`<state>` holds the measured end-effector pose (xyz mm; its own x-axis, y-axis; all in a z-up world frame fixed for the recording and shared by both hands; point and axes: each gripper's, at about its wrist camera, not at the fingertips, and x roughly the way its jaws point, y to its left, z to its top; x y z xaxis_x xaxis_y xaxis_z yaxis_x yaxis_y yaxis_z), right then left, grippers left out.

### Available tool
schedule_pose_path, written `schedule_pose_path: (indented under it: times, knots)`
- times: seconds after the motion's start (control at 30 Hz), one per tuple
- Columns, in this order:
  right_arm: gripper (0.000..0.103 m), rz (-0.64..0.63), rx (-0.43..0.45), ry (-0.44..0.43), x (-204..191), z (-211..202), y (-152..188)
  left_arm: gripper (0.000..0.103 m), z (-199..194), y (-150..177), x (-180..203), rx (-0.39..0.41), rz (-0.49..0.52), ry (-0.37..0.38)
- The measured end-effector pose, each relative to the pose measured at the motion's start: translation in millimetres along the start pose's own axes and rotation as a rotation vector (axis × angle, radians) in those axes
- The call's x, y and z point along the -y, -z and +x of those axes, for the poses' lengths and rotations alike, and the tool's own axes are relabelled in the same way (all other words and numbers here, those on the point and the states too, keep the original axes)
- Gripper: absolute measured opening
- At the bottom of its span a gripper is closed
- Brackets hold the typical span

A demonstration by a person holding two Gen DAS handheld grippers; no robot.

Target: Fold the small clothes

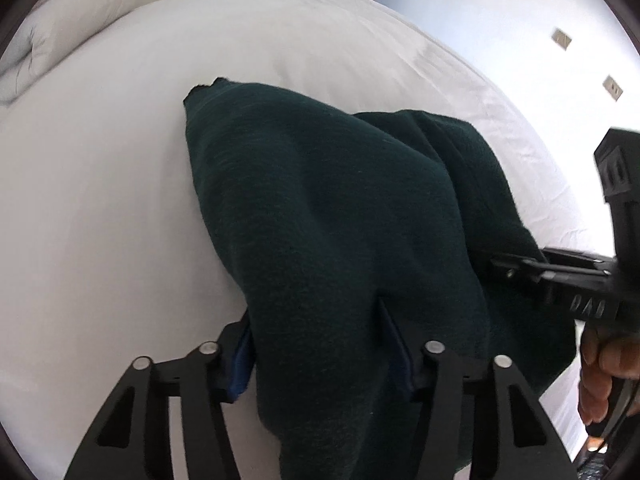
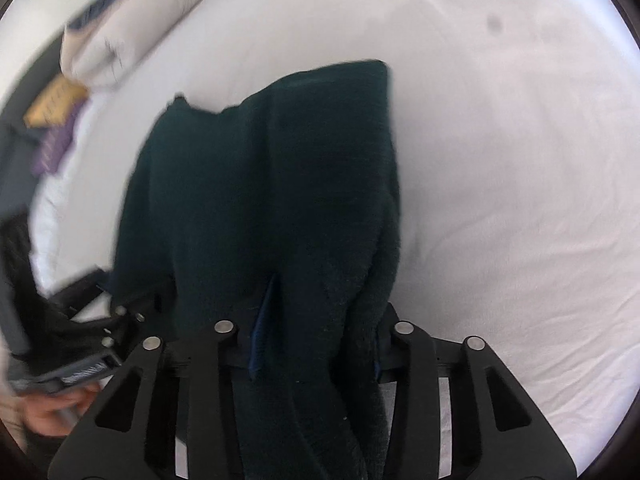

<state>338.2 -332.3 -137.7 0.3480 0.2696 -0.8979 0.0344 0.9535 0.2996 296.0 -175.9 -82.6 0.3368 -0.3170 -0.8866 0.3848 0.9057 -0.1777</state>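
Note:
A dark green fleecy garment [image 1: 320, 184] lies bunched on a white bed sheet [image 1: 100, 200]. In the left wrist view my left gripper [image 1: 316, 320] points steeply down at its near end. A thick fold fills the gap between the blue pads, which touch it on both sides. Farther right, my right gripper [image 1: 520, 268] bites the garment's other edge, with a person's hand [image 1: 604, 376] behind it. In the right wrist view the garment [image 2: 260, 180] runs up from my right gripper [image 2: 320, 304], whose pads pinch a fold. The left gripper [image 2: 120, 304] shows blurred at the left.
White sheet [image 2: 520, 200] spreads wide to the right of the garment. A pillow [image 2: 132, 28] lies at the bed's far left, with a yellow item [image 2: 56, 104] and a purple one [image 2: 52, 148] beside the bed. A wall with sockets [image 1: 612, 88] stands past the bed's right edge.

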Motion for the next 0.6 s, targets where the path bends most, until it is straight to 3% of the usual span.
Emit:
schedule_pose_path:
  times: [0.13, 0.4, 0.6]
  knots:
    - [0.031, -0.104, 0.01, 0.158, -35.6, 8.2, -2.0, 0.054, 2.1, -2.0, 9.0, -0.006, 0.041, -0.053]
    - [0.024, -0.18, 0.048, 0.251, -62.9, 15.7, -3.2, 0.047, -0.6, -0.9, 8.1, 0.006, 0.022, -0.054]
    - [0.021, -0.247, 0.121, 0.289, -97.3, -11.9, 4.3, 0.038, -31.4, 10.7, 2.1, 0.027, -0.008, -0.036]
